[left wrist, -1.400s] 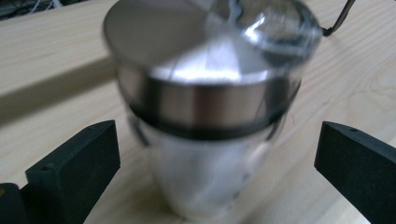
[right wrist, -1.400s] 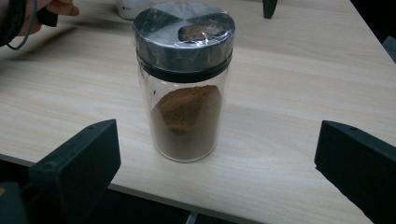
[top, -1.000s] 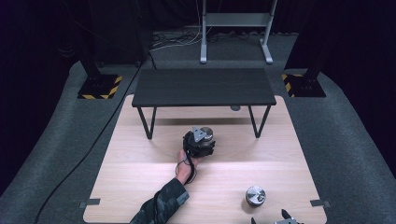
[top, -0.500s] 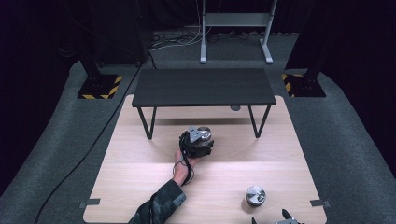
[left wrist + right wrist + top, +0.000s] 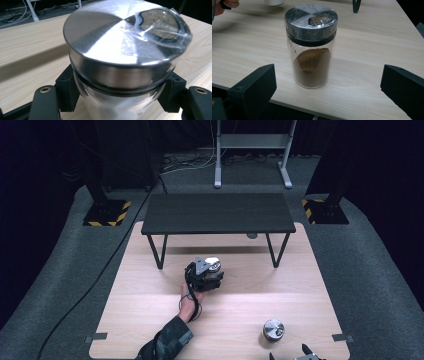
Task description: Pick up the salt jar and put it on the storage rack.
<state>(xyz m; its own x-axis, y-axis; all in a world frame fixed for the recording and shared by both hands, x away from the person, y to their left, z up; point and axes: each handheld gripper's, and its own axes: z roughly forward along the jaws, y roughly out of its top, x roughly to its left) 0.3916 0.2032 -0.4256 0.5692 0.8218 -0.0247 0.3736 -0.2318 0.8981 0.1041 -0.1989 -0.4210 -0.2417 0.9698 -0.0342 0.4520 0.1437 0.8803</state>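
Note:
A glass jar with a brushed silver lid (image 5: 117, 40), plastic film across part of its top, stands on the wooden table (image 5: 150, 320) just in front of a black bench. My left gripper (image 5: 120, 95) is shut on the jar's glass body, one black pad against each side. From above, the left gripper (image 5: 202, 275) and the lid (image 5: 213, 265) sit at the table's middle. A second jar (image 5: 312, 47) holds brown powder under a film-wrapped lid and stands between the wide open jaws of my right gripper (image 5: 328, 75), apart from both. That second jar (image 5: 273, 330) is near the front right edge, with my right gripper (image 5: 300, 355) below it.
A low black bench (image 5: 217, 212) spans the back of the table on thin legs. Its right leg (image 5: 275, 250) stands behind the held jar. A black cable (image 5: 100, 280) runs over the grey floor at left. The table's front edge lies just under the right gripper.
The left hand and its gripper have shifted slightly to the left with the silver-lidded jar. The right gripper and the powder jar have stayed put.

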